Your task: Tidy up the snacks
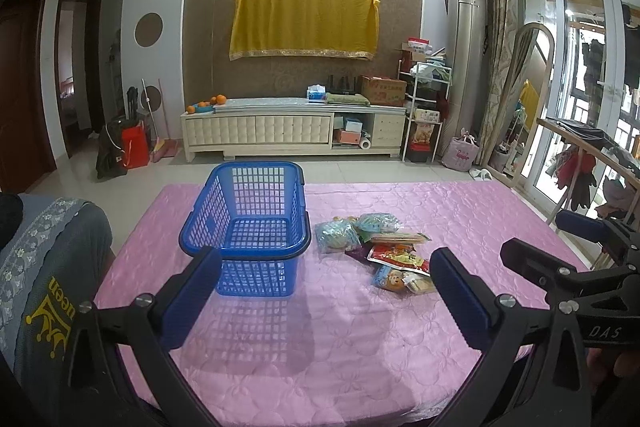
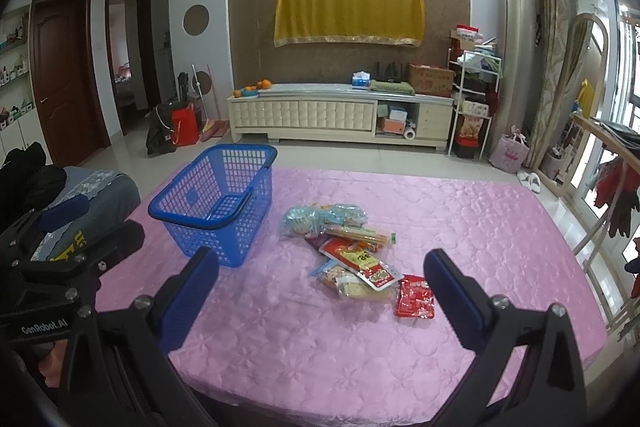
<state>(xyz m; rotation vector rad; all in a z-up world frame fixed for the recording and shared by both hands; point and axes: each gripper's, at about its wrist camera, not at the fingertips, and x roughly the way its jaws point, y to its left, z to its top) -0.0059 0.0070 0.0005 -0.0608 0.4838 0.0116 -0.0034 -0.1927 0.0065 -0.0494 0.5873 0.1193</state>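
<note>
Both grippers hang wide and empty above the pink bench (image 1: 360, 347): the left gripper (image 1: 326, 287), the right gripper (image 2: 322, 291). The snacks (image 2: 348, 255) lie heaped mid-bench, just right of the empty blue basket (image 1: 248, 223); a red pack (image 2: 414, 297) lies at the heap's near edge.

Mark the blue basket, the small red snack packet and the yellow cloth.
blue basket (image 2: 192, 217): right wrist view, near rim.
red snack packet (image 2: 415, 297): right wrist view, packet centre.
yellow cloth (image 1: 304, 21): left wrist view, cloth centre.
</note>
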